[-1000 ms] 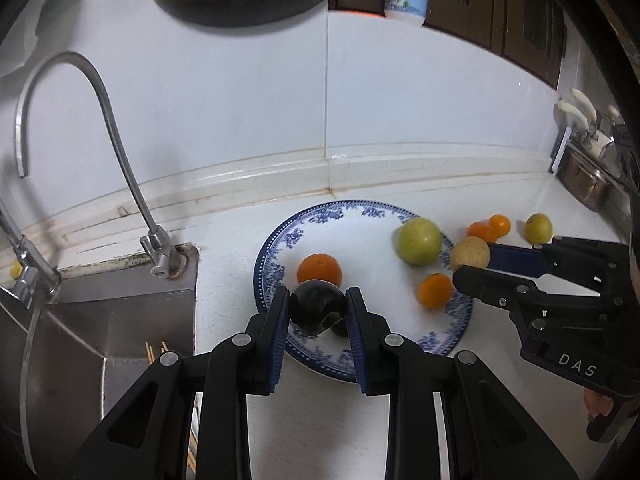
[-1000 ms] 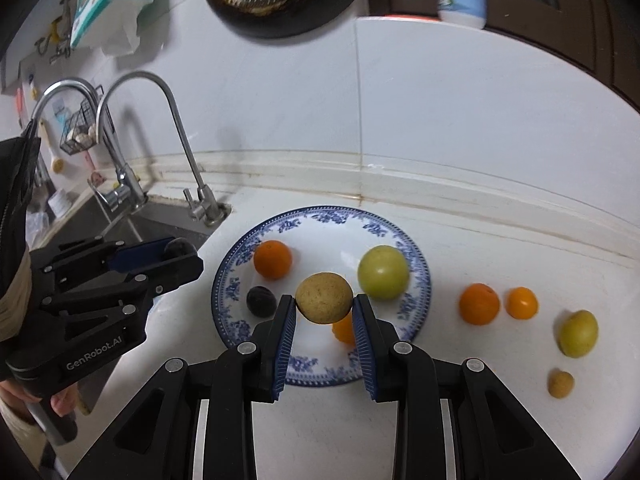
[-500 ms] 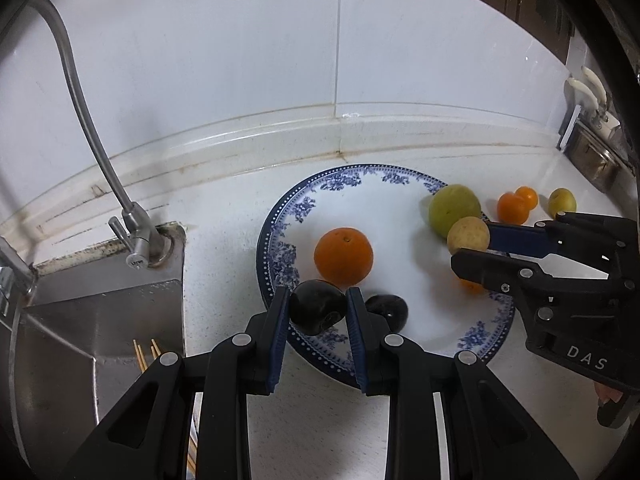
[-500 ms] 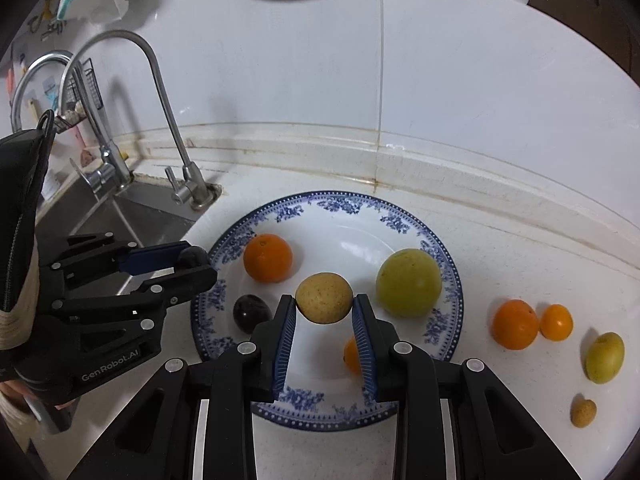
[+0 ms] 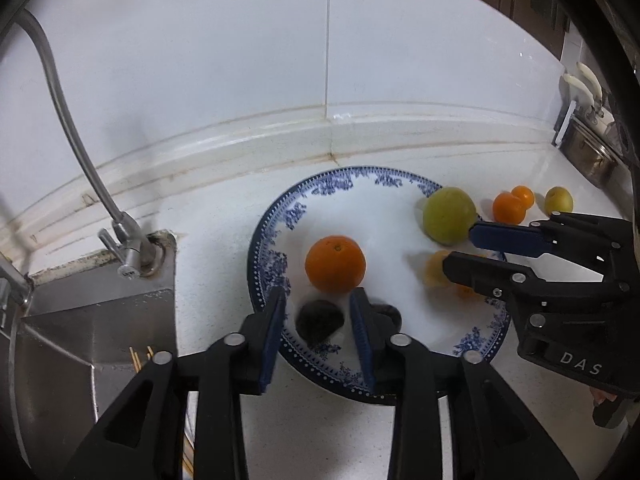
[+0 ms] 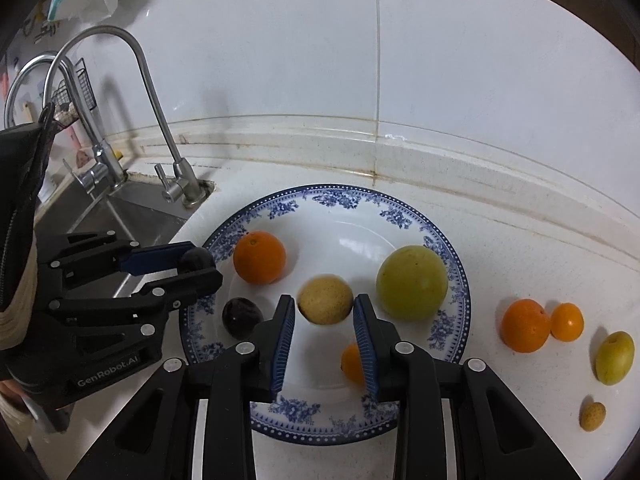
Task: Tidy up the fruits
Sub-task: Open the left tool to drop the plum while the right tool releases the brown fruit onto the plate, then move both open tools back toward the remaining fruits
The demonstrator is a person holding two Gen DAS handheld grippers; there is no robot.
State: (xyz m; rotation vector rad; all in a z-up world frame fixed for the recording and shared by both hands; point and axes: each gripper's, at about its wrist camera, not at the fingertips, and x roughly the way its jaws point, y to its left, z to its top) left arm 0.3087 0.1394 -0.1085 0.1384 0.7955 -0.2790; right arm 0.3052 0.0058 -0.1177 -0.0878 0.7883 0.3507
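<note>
A white kitchen counter ran beside a steel sink with a curved faucet. On the counter sat a wide, shallow blue-and-white plate.

The left gripper hung over the plate's near-left rim. Its jaws looked released: gaps showed on both sides of a blurred dark plum between them. The right gripper hung over the plate's middle, its pads flanking a tan round fruit with a slim gap on the left side, so it also appeared let go.

On the plate lay a large green fruit, an orange, a second dark plum and a small orange partly hidden behind the right finger. To the right of the plate, waiting on the counter, were an orange touching a smaller one, a yellow-green fruit and a tiny tan fruit.

Likely risks: the dark plum, dropped so near the low rim, could bounce or roll off toward the sink; the tan fruit could land, roll and knock its neighbours.
</note>
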